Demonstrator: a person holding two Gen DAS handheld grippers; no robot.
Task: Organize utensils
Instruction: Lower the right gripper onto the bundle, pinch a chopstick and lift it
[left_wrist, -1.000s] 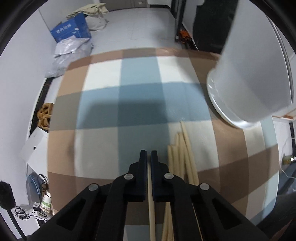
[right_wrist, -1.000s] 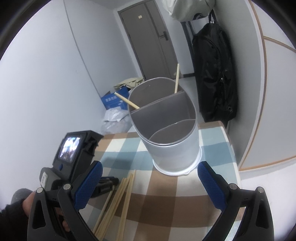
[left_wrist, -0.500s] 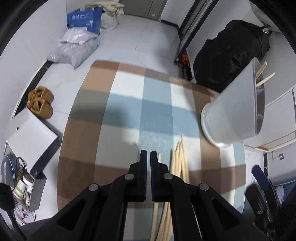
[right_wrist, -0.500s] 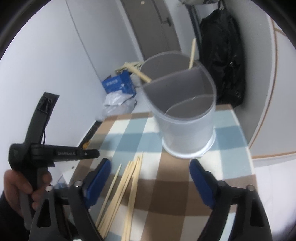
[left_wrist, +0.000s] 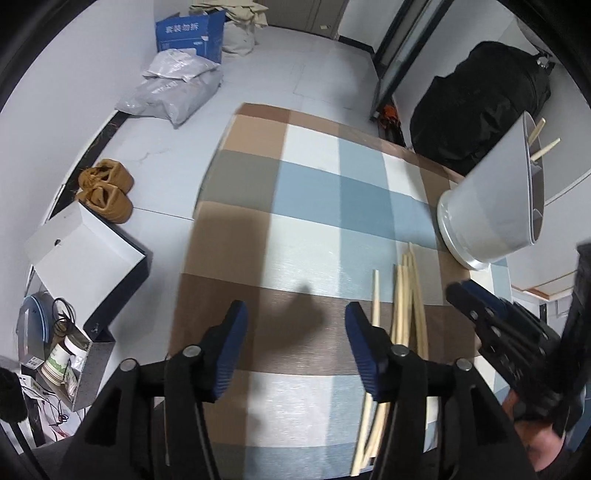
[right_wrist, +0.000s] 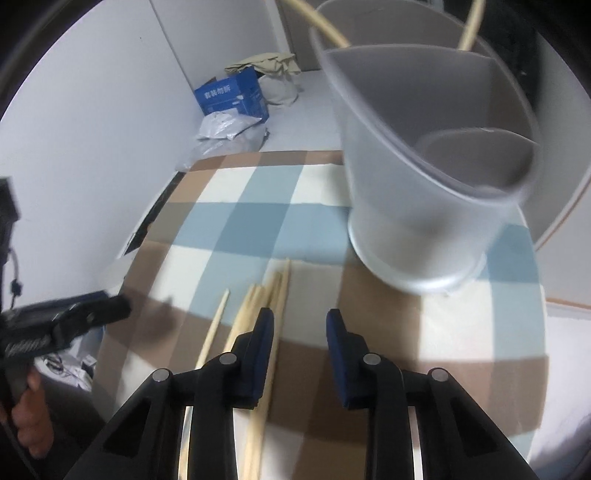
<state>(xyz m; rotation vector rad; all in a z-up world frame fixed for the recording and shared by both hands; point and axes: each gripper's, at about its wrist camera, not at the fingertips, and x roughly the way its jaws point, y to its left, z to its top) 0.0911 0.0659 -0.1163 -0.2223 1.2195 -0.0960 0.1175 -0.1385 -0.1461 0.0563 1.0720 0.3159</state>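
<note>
Left gripper (left_wrist: 295, 325) jaws wide apart, holding nothing, over the checked tablecloth (left_wrist: 314, 192). Right gripper (right_wrist: 300, 326) also apart and not clamped on anything; its left finger (right_wrist: 263, 332) sits just over the chopsticks (right_wrist: 275, 291). I see the loose bundle lying flat beside the grey divided holder (right_wrist: 436, 177), one stick slightly apart on the left. Two sticks stand in the holder's far compartment.
</note>
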